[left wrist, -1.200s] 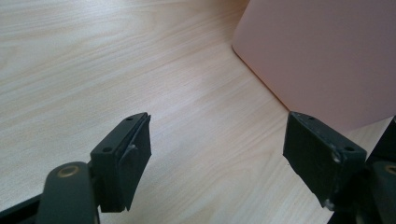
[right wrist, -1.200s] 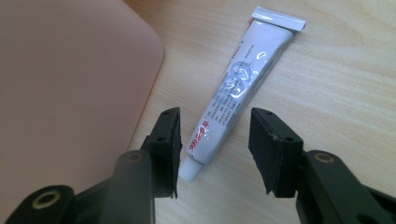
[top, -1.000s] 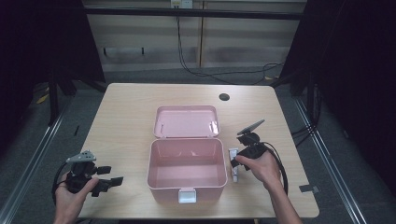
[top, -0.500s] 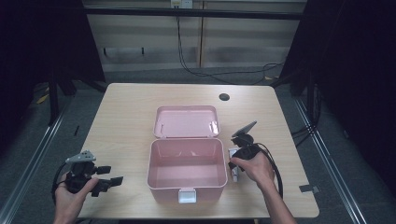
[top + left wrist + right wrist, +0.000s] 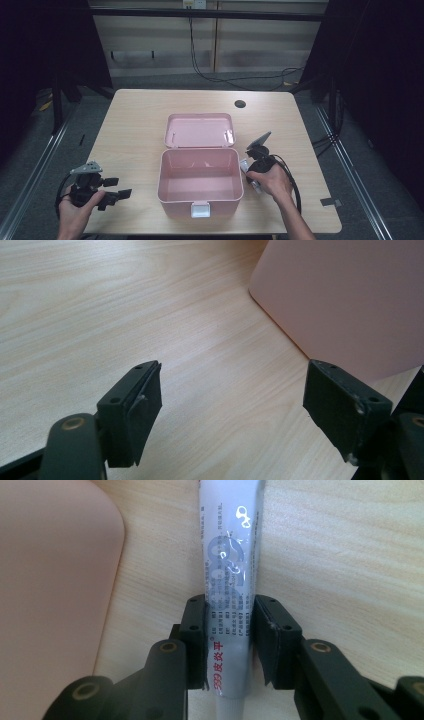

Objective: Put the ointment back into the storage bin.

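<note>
Right gripper view, tube: white soft ointment tube (image 5: pixel 231 580) lies flat on the wooden desk (image 5: pixel 340 555), long axis running away from the tongs.
Tube's place: just right of the open pink plastic box (image 5: pixel 200 180).
Right tongs (image 5: pixel 230 630): just closed narrow, pads pressing the tube's sides.
Left tongs (image 5: pixel 235 405): wide, holding nothing, left of the box.
Nearer hand: right.
</note>
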Tool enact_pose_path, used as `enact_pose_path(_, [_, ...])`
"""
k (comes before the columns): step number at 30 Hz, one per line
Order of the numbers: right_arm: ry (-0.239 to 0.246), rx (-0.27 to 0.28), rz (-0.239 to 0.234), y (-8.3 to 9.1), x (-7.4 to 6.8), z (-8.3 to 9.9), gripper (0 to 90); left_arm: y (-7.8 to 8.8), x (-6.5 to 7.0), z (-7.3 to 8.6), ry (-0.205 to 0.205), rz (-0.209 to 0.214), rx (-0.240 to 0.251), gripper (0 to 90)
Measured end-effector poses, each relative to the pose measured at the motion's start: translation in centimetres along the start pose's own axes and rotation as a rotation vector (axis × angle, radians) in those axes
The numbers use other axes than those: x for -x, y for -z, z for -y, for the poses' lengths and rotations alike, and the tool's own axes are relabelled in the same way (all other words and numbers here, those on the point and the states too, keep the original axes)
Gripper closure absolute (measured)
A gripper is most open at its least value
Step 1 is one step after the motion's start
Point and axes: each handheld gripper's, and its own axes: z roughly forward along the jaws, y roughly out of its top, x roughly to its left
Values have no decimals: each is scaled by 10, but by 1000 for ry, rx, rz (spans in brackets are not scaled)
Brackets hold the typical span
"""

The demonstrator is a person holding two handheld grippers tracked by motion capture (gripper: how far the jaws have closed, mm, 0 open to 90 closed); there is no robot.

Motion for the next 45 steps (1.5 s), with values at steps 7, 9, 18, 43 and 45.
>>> enact_pose_path(7, [35,0,1,0,1,-1,684,0,-1,0,-3,-4,-3,234])
enact_pose_path(9, [35,-6,-1,0,1,-1,687,-1,0,0,-1,-2,-3,233])
enact_pose_path(18, [71,-4,1,11,1,-4,715,0,-1,0,0,2,0,234])
enact_pose_path(43, [225,-16,-51,42,14,8,715,0,0,0,-2,0,-1,233])
enact_pose_path(45, [243,-28,-51,45,14,9,714,0,0,0,-2,0,-1,233])
